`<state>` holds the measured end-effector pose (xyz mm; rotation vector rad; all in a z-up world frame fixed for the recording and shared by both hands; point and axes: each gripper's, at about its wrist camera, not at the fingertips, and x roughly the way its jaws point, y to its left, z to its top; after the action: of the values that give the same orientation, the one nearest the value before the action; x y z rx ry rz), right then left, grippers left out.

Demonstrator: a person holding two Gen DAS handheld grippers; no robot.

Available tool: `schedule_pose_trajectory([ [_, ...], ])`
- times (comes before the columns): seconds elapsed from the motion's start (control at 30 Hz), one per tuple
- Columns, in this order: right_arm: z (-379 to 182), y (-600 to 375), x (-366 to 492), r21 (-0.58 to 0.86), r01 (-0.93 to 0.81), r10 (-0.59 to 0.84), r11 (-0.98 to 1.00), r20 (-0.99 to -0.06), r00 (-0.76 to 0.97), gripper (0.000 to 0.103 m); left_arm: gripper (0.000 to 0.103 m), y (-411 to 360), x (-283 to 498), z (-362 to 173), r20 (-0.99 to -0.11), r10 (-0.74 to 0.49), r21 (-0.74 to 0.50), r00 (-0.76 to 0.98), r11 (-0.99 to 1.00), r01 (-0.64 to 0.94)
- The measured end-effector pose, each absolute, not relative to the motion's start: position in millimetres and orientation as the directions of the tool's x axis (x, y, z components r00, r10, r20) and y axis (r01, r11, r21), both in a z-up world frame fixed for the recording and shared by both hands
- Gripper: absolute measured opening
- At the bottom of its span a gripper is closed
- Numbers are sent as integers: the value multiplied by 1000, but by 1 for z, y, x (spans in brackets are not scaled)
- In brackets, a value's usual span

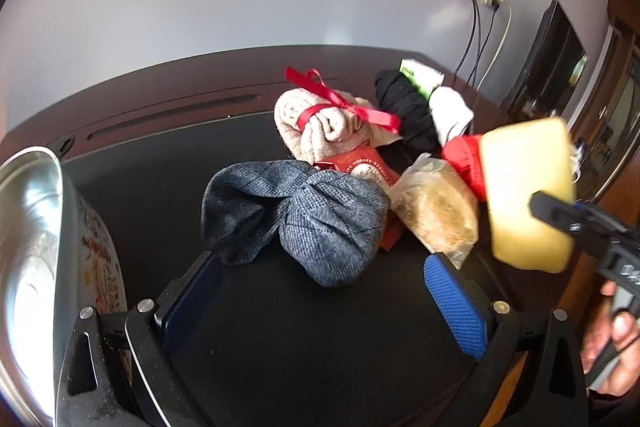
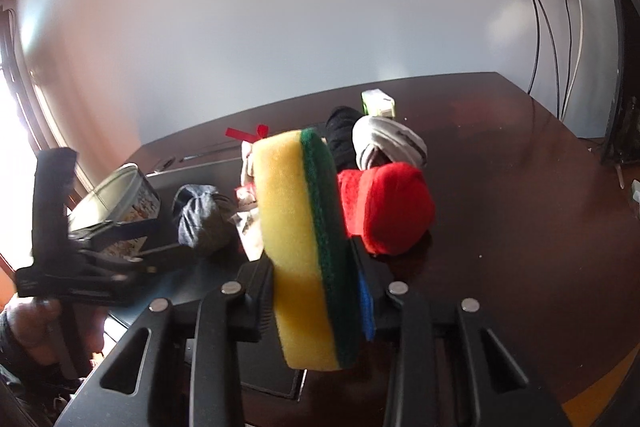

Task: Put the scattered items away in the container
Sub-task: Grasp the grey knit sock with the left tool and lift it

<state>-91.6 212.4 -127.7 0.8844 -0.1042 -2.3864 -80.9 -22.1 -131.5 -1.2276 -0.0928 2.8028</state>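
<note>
A dark wooden surface [image 2: 520, 187] stands against a pale wall, with a black mat [image 1: 160, 179] laid on it and a heap of soft things on the mat. The right gripper [image 2: 316, 287] holds a yellow sponge with a green scouring face [image 2: 304, 239], its fingers pressed narrow against both sides, the sponge standing on edge above the surface. The left gripper [image 1: 324, 291] hovers low over the mat with its blue-padded fingers [image 1: 456, 307] spread wide and nothing between them. Just ahead of it, at twelve o'clock, lies a knotted grey cloth bundle [image 1: 296, 215]. Beyond that, at about one o'clock, sits a beige rolled towel tied with a red ribbon [image 1: 328, 119], with a black sock roll [image 1: 408, 107] and a white one [image 1: 452, 111] to its right. A plastic-wrapped tan block [image 1: 436, 207] lies at two o'clock, touching a red cloth [image 2: 392, 211]. The container, a shiny metal tin [image 1: 36, 227], stands open at nine o'clock from the left gripper.
</note>
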Motion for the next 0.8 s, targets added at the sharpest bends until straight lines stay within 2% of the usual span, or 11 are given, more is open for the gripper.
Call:
schedule_pose_trajectory([
  [0.2,-125,221,-92,300,490,-569,-818,-544,-617,34,102,-18,-92,-134,-725,1,12,-688,-1000,-14],
  [0.33,-123,221,-90,301,498,-577,-813,-533,-619,34,102,-20,-102,-139,-735,-27,41,-677,-999,-5],
  [0.4,-122,220,-88,301,500,-579,-812,-528,-622,35,102,-25,-105,-142,-743,-14,18,-670,-1000,0],
  [0.47,-122,220,-87,301,502,-581,-811,-523,-624,35,86,-29,-107,-143,-748,14,-14,-664,-1000,-4],
  [0.5,-121,219,-87,301,503,-582,-810,-521,-625,35,62,-31,-108,-144,-751,26,-25,-659,-1000,-11],
  [0.53,-122,219,-86,304,502,-583,-810,-520,-625,36,54,-32,-108,-144,-755,35,-34,-655,-999,-14],
  [0.8,-125,216,-86,309,499,-583,-810,-521,-623,36,49,-30,-99,-136,-729,24,-8,-684,-1000,-26],
])
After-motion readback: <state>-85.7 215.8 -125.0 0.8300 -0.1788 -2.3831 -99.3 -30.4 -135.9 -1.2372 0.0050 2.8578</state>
